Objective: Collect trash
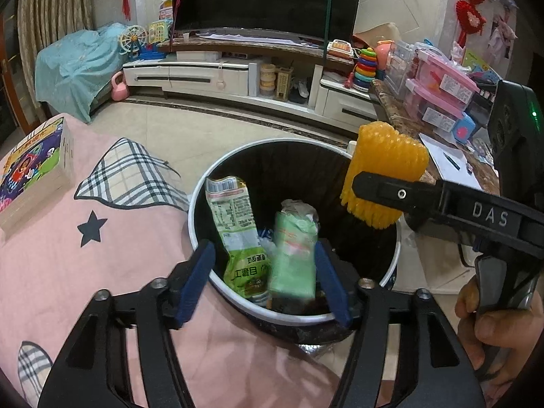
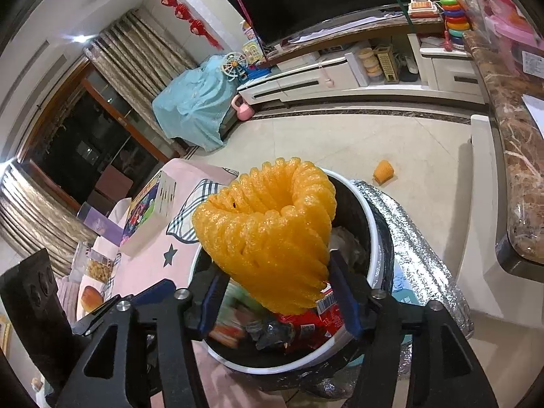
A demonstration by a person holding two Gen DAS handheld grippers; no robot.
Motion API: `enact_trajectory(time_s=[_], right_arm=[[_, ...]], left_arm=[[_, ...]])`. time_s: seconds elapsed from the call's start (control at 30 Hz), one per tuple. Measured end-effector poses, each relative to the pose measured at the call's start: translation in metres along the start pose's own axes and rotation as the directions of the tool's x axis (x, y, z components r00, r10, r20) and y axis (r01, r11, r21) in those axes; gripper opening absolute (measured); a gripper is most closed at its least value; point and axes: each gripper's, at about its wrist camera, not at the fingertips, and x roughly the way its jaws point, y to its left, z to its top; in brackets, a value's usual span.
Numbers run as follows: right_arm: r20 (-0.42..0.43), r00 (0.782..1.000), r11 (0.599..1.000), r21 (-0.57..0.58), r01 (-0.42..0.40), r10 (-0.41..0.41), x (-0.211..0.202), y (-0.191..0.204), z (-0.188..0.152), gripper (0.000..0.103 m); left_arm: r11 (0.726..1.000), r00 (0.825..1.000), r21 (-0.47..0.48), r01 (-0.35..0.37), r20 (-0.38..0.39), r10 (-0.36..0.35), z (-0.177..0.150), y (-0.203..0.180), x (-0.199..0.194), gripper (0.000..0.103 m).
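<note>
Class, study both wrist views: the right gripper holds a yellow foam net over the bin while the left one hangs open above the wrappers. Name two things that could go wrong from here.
1. The yellow foam net is light and hangs near the trash bin rim, so on release it may drift out onto the floor.
2. The right gripper and the open left gripper crowd the same opening and could collide.

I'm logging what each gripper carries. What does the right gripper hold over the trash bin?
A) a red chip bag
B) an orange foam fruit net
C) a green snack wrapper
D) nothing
B: the right gripper is closed on the orange foam fruit net, held above the open trash bin.
</note>
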Motion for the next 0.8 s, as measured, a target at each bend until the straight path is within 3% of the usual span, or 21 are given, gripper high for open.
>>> enact_trajectory(time_s=[0.2, 0.4, 0.8], right_arm=[[0.005, 1.0, 1.0, 0.003, 0.003, -0.003, -0.003, 0.005, -0.004, 0.073], [0.016, 1.0, 1.0, 0.008, 0.0, -0.001, -0.01, 0.01, -0.011, 0.073], [0.143, 0.99, 1.0, -0.011, -0.008, 0.01, -0.056, 0.042, -0.072, 0.086]], left_arm=[[0.999, 1.0, -0.026, -0.024, 0.019, 0.024, -0.011, 0.013, -0.013, 0.073], [0.995, 0.999, -0.097, -0.033, 0.027, 0.036, -0.036, 0.033, -0.031, 0.074], [0.981, 0.989, -0.188, -0.04, 0.133, 0.066, -0.092, 0.05, -0.089, 0.077]])
